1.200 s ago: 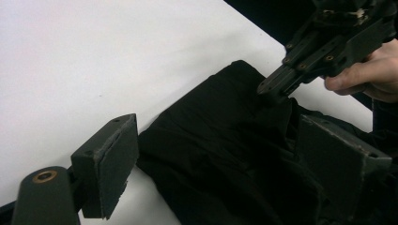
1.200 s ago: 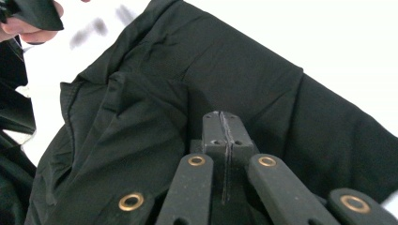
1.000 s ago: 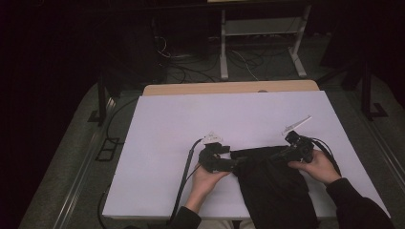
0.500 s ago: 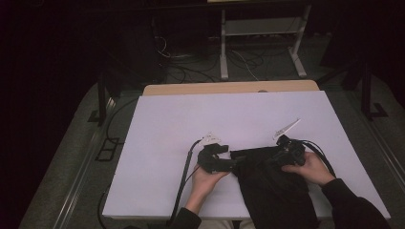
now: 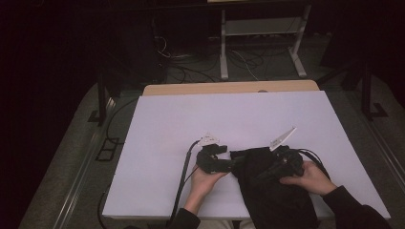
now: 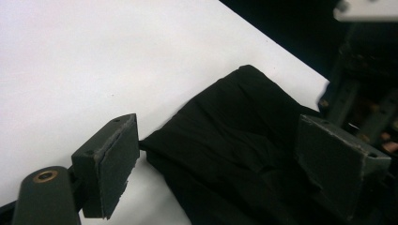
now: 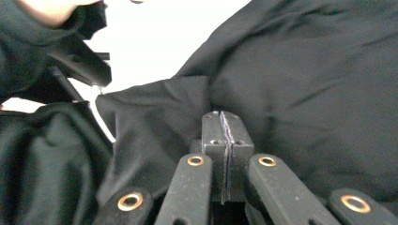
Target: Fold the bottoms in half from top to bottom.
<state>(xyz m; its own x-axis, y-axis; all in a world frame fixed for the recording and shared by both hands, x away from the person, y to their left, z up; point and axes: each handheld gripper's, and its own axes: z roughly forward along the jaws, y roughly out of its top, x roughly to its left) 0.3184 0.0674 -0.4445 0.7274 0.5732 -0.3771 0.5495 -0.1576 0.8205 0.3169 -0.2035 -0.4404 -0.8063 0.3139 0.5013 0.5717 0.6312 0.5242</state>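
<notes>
The black cloth is draped over the table's near edge. It is pinched by the closed right gripper; the left gripper is held wide, astride the cloth's corner. The fold should be drawn flat, slowly.

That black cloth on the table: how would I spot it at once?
Look at the white table, then its near edge between the person's two hands. The crumpled black cloth lies there and hangs over that edge, the one soft, dark thing on the pale top.
</notes>
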